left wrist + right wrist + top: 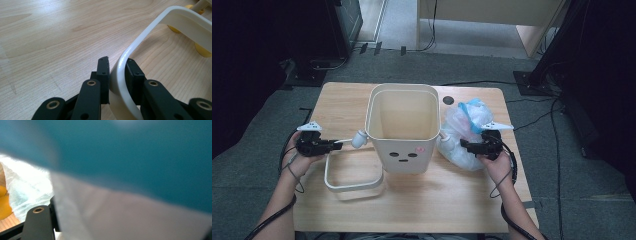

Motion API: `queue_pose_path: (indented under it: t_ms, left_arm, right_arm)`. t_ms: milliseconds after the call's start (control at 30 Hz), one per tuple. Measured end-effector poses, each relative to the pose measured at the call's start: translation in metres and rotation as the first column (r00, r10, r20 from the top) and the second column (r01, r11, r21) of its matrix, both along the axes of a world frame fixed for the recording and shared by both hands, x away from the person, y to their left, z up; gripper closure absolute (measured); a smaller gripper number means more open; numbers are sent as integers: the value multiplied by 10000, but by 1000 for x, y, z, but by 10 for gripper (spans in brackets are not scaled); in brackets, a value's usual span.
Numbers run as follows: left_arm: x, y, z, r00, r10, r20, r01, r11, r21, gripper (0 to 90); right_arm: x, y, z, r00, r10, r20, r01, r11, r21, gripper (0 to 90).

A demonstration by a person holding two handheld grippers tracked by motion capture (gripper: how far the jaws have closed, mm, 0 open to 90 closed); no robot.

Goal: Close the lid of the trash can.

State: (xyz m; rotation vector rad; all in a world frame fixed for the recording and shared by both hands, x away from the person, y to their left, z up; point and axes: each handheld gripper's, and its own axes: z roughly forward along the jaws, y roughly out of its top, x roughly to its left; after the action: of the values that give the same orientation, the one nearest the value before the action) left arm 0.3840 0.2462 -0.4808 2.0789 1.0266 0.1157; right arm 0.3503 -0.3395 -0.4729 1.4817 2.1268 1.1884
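cream bin (404,127) – open-topped, little face – left fingers (103,72) clamp its frame (354,186); right fingers' state unclear.

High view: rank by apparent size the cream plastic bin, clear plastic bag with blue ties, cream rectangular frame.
1. Cream plastic bin
2. Clear plastic bag with blue ties, cream rectangular frame: look alike, unranked.

Your high view: dim edges, evenly lit surface (412,200). Right gripper view blurred, overexposed at left; left gripper view sharp.
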Motion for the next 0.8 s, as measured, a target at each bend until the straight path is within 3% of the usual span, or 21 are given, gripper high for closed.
queue_pose_path:
  t_ms: [233, 467, 667, 800]
  left_arm:
    - [-2, -2, 10, 9998, 6, -203, -5, 10000, 60, 759]
    - [-5, -5, 23, 9996, -261, -117, 262, 9996, 108, 758]
    - [-6, -3, 27, 9990, -199, -410, 195, 9997, -110, 759]
    - [-7, -1, 30, 9990, -211, -400, 206, 9997, -141, 758]
  right_arm:
    - [0, 0, 0, 10000, 43, 0, -43, 10000, -40, 265]
    - [0, 0, 0, 10000, 56, -4, -56, 10000, -59, 264]
    - [-1, 0, 0, 10000, 73, 2, -73, 9999, -82, 265]
    - [-1, 0, 0, 10000, 87, -2, -87, 9999, -85, 264]
